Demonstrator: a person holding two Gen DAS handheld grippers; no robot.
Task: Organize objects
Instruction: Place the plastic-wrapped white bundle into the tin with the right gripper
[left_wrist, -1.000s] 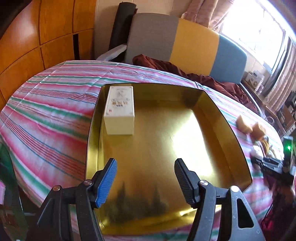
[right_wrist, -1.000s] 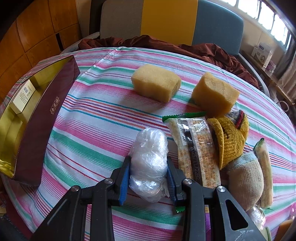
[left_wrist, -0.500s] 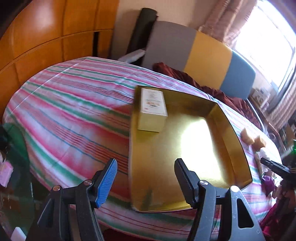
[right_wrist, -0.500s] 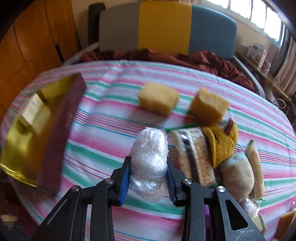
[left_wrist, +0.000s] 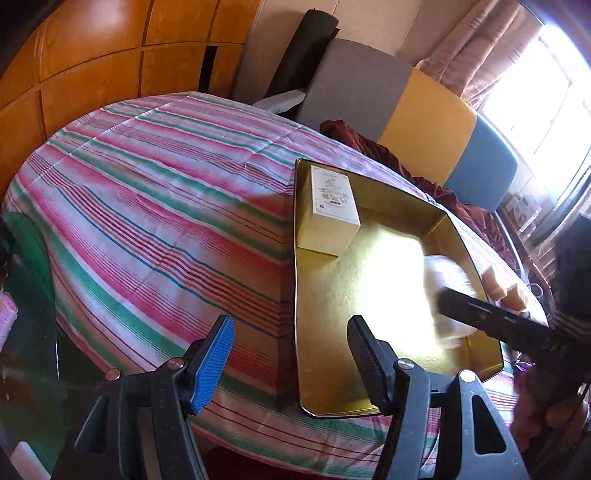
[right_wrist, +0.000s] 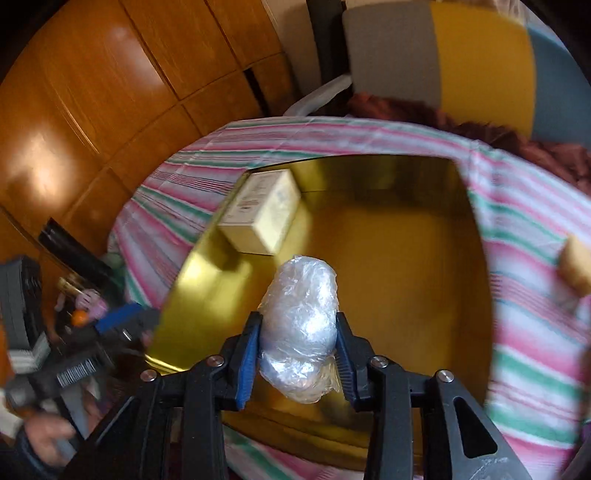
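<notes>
Left wrist: striped tablecloth (left_wrist: 155, 206), gold tray (left_wrist: 373, 406), wooden panels (left_wrist: 92, 66) behind.

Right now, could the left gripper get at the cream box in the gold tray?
Probably yes. The left gripper is open and empty, and the cream box sits uncovered in the gold tray's far corner; the right gripper with its plastic-wrapped bundle is off to the side.

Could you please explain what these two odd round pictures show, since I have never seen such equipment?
A person holds a two-finger gripper in each hand, and each carries a wide-angle camera looking along its fingers. The left gripper is open and empty, beside the shallow gold metal tray on the round table's striped tablecloth. A cream cardboard box lies in the tray's corner. The right gripper hangs above the tray with a clear crumpled plastic bundle between its fingers, its jaws opening.
</notes>
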